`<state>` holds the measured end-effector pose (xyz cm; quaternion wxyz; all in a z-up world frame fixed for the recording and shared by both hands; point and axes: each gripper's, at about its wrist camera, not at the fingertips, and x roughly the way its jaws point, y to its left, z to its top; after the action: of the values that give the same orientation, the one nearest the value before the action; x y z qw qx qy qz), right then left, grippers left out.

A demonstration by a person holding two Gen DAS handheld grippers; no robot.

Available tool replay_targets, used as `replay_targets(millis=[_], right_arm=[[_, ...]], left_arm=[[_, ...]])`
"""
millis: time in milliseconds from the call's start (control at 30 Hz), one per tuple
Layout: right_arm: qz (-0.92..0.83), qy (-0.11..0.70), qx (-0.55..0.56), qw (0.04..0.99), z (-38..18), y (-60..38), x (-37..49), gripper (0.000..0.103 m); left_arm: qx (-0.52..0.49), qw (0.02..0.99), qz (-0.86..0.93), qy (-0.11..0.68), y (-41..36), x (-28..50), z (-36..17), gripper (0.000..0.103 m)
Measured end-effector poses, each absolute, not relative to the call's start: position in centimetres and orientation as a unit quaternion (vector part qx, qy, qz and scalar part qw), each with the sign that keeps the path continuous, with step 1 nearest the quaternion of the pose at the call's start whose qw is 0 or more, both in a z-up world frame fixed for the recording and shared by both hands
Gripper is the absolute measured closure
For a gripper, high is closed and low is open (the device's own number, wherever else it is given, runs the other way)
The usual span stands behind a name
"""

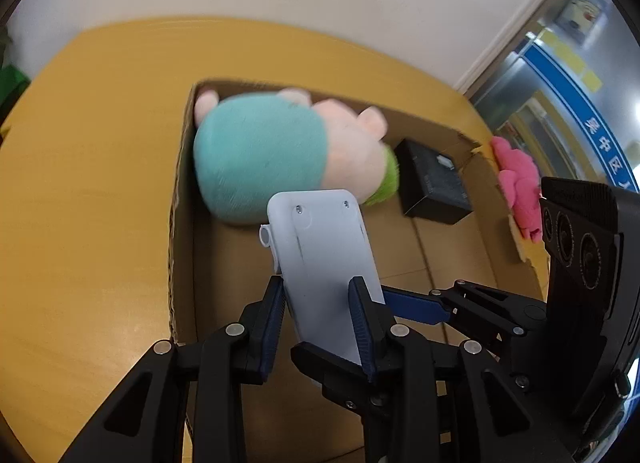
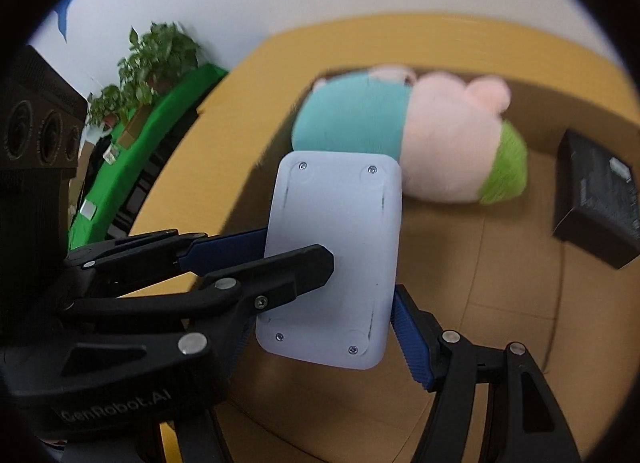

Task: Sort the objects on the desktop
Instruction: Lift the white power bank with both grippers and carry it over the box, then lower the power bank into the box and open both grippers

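A flat white plastic case with rounded corners and small screws hangs over an open cardboard box. My left gripper is shut on the case, its blue pads pressing the two faces near the lower end. My right gripper is shut across the width of the same white case; its right pad presses one long edge, and the other pad is hidden behind the left gripper's black finger. The right gripper's blue finger reaches in from the right in the left wrist view.
Inside the box lie a teal, pink and green plush toy and a black carton. A pink soft thing rests on the box's right wall. The box stands on a yellow wooden table. Potted plants and green cloth stand beyond the table.
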<state>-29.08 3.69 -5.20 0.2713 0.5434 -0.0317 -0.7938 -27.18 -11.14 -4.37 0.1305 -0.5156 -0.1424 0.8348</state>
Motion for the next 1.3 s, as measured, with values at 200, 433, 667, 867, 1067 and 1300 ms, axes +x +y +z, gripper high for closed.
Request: replay_targets(millis=[200, 433, 667, 867, 1067, 1300], right_arm=[[-0.742, -0.051, 0.605, 0.283, -8.0, 2.4, -30.4, 0.036], [-0.715, -0.065, 0.634, 0.287, -9.5, 1.6, -30.9, 0.036], [-0.711, -0.073, 0.640, 0.282, -10.0, 2.1, -30.8, 0.035], [-0.714, -0.081, 0.635, 0.283, -9.8, 2.6, -30.5, 0.033], [-0.769, -0.045, 0.575, 0.274, -5.8, 5.3, -28.2, 0.024], [-0.888, 0.039, 0.429, 0.161, 0.2, 12.5, -20.2, 0.022]], left_arm=[[-0.547, 0.109, 0.816, -0.149, -11.9, -27.9, -6.0, 0.077], [-0.578, 0.084, 0.802, -0.127, -11.0, -28.8, -6.3, 0.077], [-0.590, 0.045, 0.801, -0.092, -10.2, -29.1, -6.5, 0.078], [-0.586, 0.031, 0.806, -0.075, -9.9, -28.9, -6.6, 0.077], [-0.535, 0.027, 0.839, -0.093, -10.4, -26.6, -4.7, 0.061], [-0.338, 0.019, 0.938, -0.073, -8.8, -16.4, 2.2, 0.023]])
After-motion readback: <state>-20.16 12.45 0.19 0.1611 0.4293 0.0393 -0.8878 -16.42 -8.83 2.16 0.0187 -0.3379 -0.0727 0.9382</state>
